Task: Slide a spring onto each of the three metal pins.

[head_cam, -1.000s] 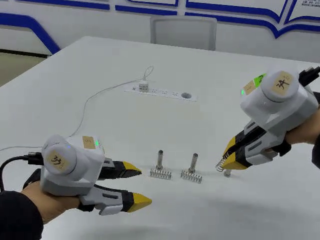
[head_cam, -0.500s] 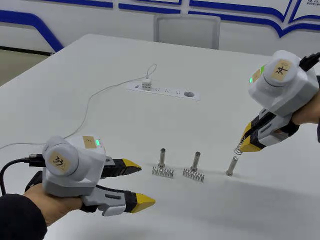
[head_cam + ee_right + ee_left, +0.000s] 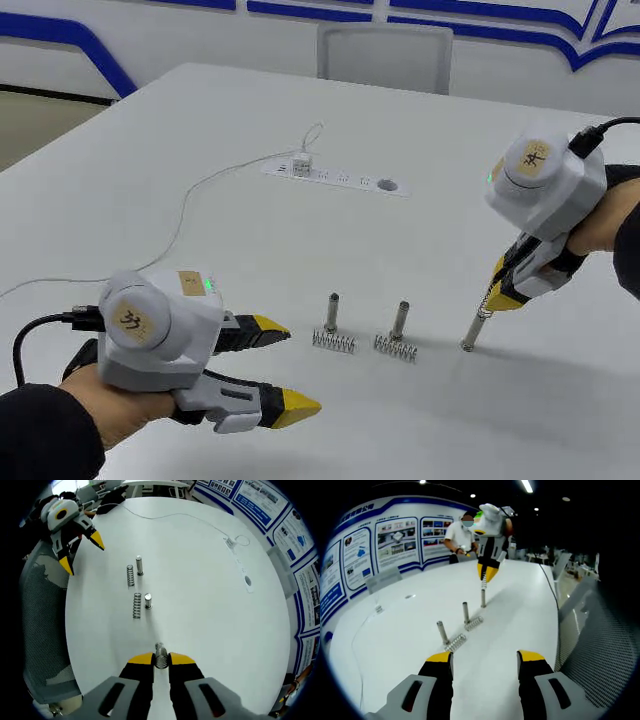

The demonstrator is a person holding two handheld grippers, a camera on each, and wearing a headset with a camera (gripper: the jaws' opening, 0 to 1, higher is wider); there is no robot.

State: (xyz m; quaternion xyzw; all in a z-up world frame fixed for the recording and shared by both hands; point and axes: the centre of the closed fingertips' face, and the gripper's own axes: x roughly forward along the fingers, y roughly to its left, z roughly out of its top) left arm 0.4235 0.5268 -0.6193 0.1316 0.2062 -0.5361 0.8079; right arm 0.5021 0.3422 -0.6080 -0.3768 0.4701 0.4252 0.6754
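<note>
- The white tabletop (image 3: 150,220) carries three upright metal pins in a row near the person. A power strip (image 3: 335,178) and its cable (image 3: 190,200) lie well behind them.
- The left hand-held gripper (image 3: 300,368) rests low, off the left end of the row. Its jaws are spread wide and hold nothing, and it is well apart from the pins.
- The right hand-held gripper (image 3: 497,298) hangs over the right end of the row. Its jaws are nearly closed, pinching the held spring (image 3: 160,656) by its upper coils so the rest hangs free below.
- The rightmost pin (image 3: 471,331) stands directly under that spring, and the lowest coils appear to meet its tip. I cannot tell whether any coil is over it yet.
- To do this step well, I judge the spring's axis should line up with the pin. The descent should be straight and slow, with a grip light enough not to crush the coils. Release should come only once several coils have passed the tip.
- The middle pin (image 3: 400,320) and the left pin (image 3: 331,312) are bare.
- A loose spring (image 3: 396,348) lies flat just beside the middle pin's base, and a second loose spring (image 3: 334,342) lies beside the left pin's base.
</note>
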